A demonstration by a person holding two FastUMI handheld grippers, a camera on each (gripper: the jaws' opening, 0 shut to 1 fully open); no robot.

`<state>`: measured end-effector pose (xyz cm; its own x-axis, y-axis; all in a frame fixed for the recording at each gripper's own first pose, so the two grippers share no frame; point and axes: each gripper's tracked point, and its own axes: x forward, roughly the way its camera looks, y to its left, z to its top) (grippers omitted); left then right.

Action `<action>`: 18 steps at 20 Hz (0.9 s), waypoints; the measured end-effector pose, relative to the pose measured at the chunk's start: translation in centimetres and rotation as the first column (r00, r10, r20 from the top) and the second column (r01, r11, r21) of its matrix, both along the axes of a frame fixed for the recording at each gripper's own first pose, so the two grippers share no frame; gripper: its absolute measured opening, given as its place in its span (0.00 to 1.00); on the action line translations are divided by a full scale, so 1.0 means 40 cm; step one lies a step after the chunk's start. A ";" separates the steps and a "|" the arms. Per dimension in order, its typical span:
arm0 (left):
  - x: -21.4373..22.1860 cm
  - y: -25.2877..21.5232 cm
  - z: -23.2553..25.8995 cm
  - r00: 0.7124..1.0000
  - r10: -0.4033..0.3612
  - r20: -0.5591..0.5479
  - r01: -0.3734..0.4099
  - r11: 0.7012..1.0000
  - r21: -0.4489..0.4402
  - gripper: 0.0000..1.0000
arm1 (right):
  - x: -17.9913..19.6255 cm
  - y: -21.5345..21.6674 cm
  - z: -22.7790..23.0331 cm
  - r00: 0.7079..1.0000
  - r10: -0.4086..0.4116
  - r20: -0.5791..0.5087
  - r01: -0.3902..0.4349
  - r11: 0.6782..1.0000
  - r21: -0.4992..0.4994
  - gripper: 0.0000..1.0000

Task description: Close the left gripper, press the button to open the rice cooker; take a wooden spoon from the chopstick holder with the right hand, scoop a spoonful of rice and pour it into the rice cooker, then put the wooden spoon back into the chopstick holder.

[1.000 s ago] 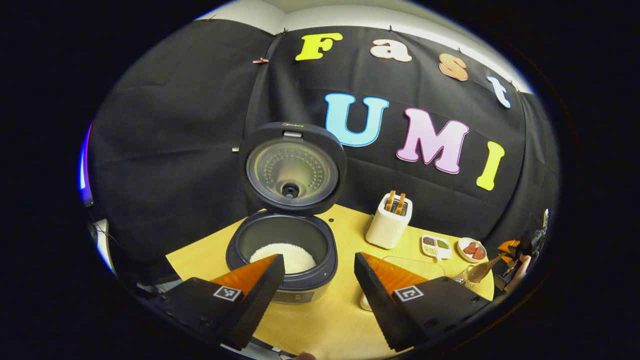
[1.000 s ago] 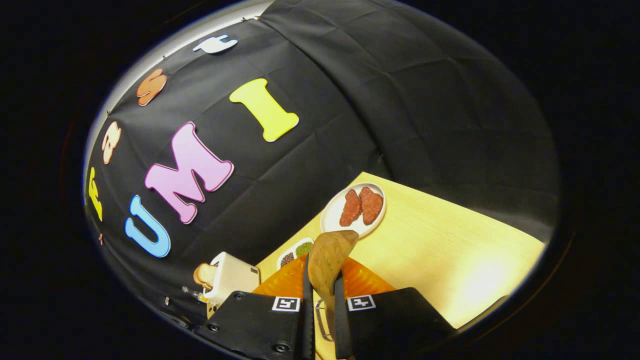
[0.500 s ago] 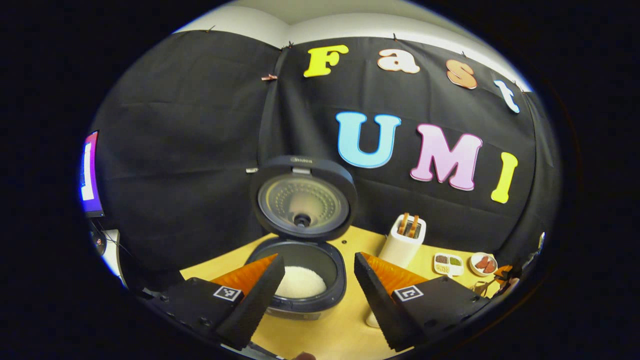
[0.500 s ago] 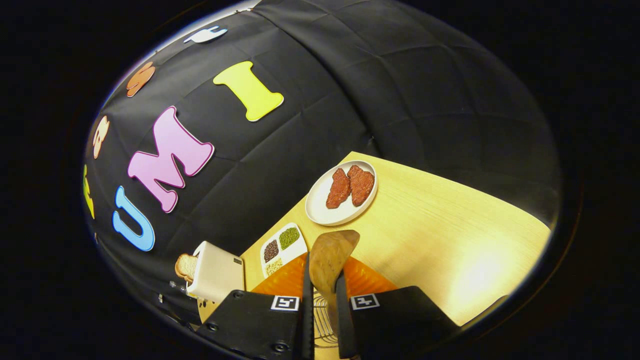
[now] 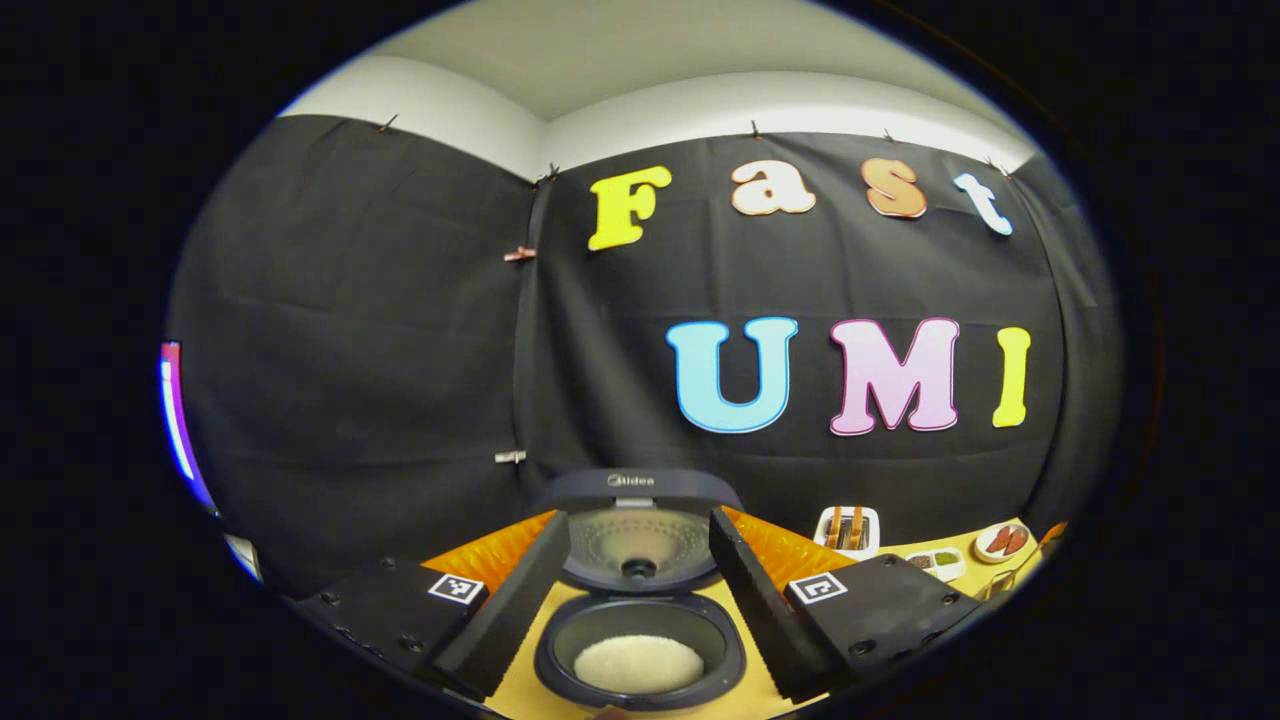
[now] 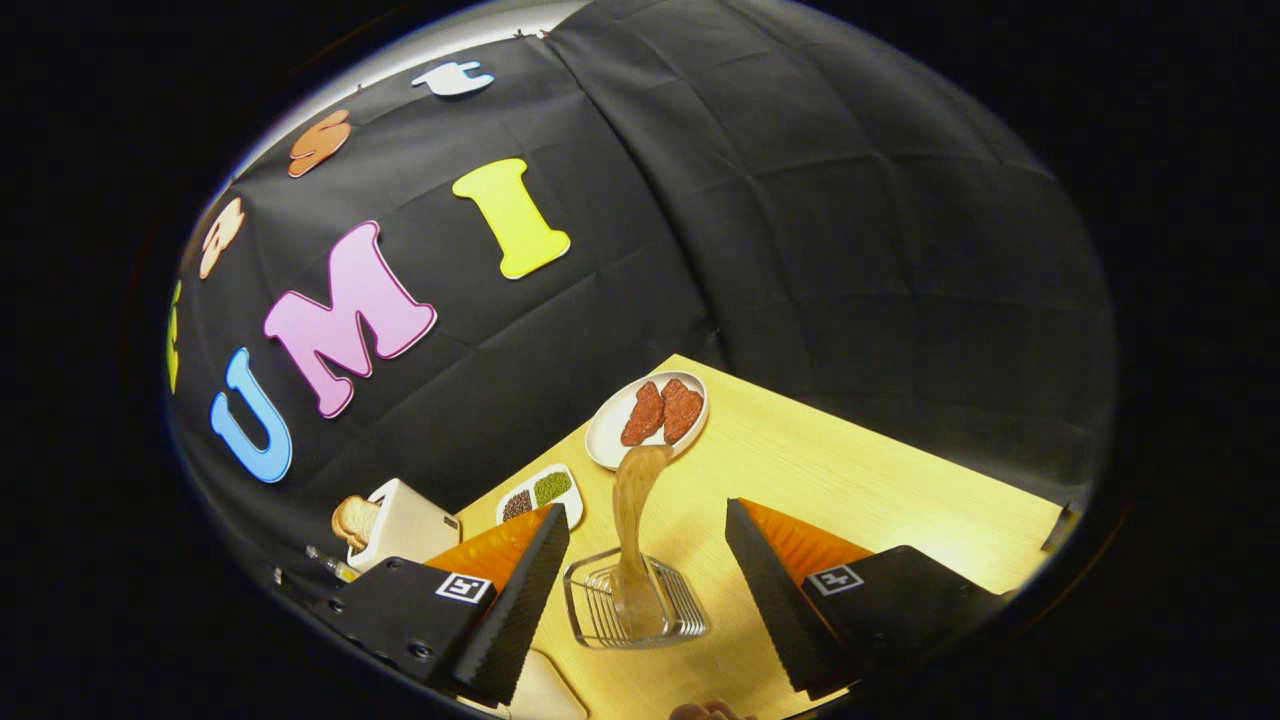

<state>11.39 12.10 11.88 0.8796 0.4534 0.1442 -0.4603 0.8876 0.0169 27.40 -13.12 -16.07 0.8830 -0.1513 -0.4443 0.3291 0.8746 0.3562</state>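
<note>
Spoon's home: the wooden spoon [image 6: 632, 520] stands in the wire chopstick holder [image 6: 600, 610] between the right gripper [image 6: 645, 570]'s wide-spread, empty fingers, job apparently finished.

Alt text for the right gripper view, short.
The open right tool frames a wooden spoon standing in a wire chopstick holder on a yellow table, untouched by either finger. Behind sit a plate of meat, a divided dish and a toaster.

Brand name "Midea" on the raised lid [image 5: 634, 482] of the rice cooker [image 5: 640, 650].
</note>
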 end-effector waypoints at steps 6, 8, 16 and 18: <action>0.115 0.086 0.056 0.993 -0.102 0.061 0.097 0.992 0.079 0.93 | -0.268 0.069 0.091 0.995 0.091 0.026 -0.084 0.972 -0.220 0.98; 0.158 0.118 0.058 0.990 -0.122 0.066 0.116 0.990 0.082 0.92 | -0.343 0.105 0.143 0.989 0.134 0.060 -0.111 0.948 -0.298 0.98; 0.300 0.181 0.019 0.990 -0.139 0.018 0.137 0.989 0.057 0.94 | -0.579 0.178 0.229 0.975 0.201 0.099 -0.141 0.895 -0.424 0.98; 0.305 0.173 0.005 0.991 -0.132 0.001 0.132 0.990 0.043 0.96 | -0.603 0.178 0.225 0.979 0.181 0.096 -0.127 0.905 -0.407 0.98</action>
<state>23.59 19.03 12.09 0.9307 0.3269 0.1640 -0.3395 0.9390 0.0547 3.26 -6.01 -7.07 0.9549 -0.1490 -0.2569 0.1540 0.9881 -0.0008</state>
